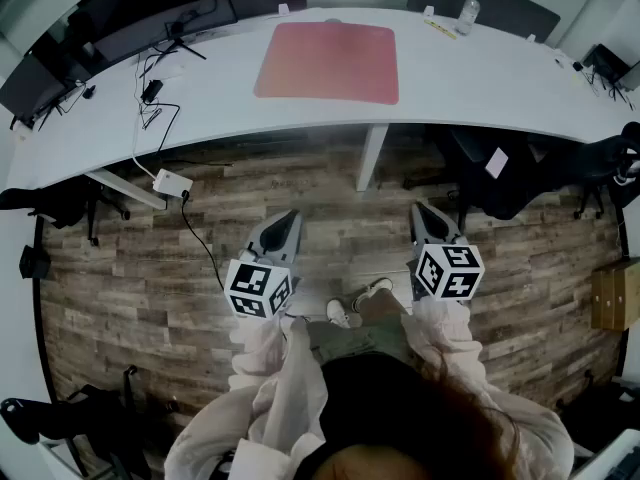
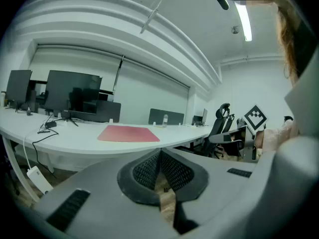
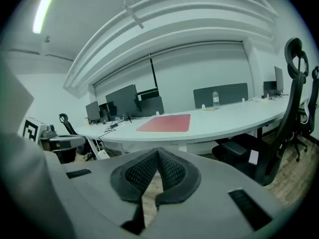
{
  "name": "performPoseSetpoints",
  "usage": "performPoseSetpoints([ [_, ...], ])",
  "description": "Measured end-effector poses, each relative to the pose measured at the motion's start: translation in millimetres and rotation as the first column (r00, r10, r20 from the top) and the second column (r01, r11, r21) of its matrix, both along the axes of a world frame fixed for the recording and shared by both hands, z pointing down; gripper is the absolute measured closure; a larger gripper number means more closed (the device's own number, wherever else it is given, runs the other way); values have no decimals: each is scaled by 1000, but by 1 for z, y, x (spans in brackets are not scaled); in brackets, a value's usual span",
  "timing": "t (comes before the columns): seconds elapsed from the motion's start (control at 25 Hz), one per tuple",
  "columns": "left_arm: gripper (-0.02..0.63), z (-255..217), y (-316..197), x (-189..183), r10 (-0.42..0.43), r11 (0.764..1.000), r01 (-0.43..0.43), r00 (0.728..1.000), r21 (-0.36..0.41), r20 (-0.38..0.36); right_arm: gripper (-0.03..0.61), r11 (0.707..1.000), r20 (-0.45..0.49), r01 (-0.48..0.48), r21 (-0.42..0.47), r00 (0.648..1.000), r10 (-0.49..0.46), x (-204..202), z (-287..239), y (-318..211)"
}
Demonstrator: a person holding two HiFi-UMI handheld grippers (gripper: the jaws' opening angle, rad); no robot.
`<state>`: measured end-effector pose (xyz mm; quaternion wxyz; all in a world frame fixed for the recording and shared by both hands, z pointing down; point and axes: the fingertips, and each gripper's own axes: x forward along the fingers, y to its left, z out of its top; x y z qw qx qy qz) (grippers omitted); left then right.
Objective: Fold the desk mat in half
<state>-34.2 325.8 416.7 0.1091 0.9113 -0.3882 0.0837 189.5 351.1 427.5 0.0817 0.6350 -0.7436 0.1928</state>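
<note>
A red desk mat (image 1: 328, 62) lies flat and unfolded on the long white curved desk (image 1: 480, 83); it also shows in the left gripper view (image 2: 128, 133) and the right gripper view (image 3: 165, 123). Both grippers hang over the wooden floor, well short of the desk. My left gripper (image 1: 290, 217) has its jaws together at the tips with nothing between them (image 2: 159, 152). My right gripper (image 1: 421, 211) is likewise shut and empty (image 3: 158, 151).
Monitors (image 1: 150, 13), a small tripod and cables (image 1: 152, 98) sit on the desk's left part. A power strip (image 1: 172, 183) hangs below. A water bottle (image 1: 467, 10) stands at the back right. Office chairs (image 1: 500, 168) stand under the desk's right side.
</note>
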Motion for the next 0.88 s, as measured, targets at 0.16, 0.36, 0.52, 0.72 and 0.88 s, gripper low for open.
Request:
performPoseSetpoints([
  [0.16, 586, 3, -1, -10, -6, 1000, 6, 1000, -4, 5, 566, 1000, 12, 12, -9, 1000, -12, -11, 6, -3],
  [0.36, 586, 7, -2, -20, -13, 1000, 13, 1000, -12, 10, 566, 1000, 21, 8, 7, 1000, -8, -21, 7, -12],
  [0.52, 586, 12, -6, -26, -34, 999, 35, 999, -34, 10, 566, 999, 18, 35, -2, 999, -35, -29, 9, -21],
  [0.72, 586, 21, -24, -25, -51, 997, 51, 999, -53, 16, 566, 997, 27, 71, -20, 997, -71, -33, 21, -43],
  [0.88, 586, 23, -57, -25, -67, 996, 68, 998, -61, 17, 566, 996, 37, 90, -26, 995, -89, -33, 25, -80],
])
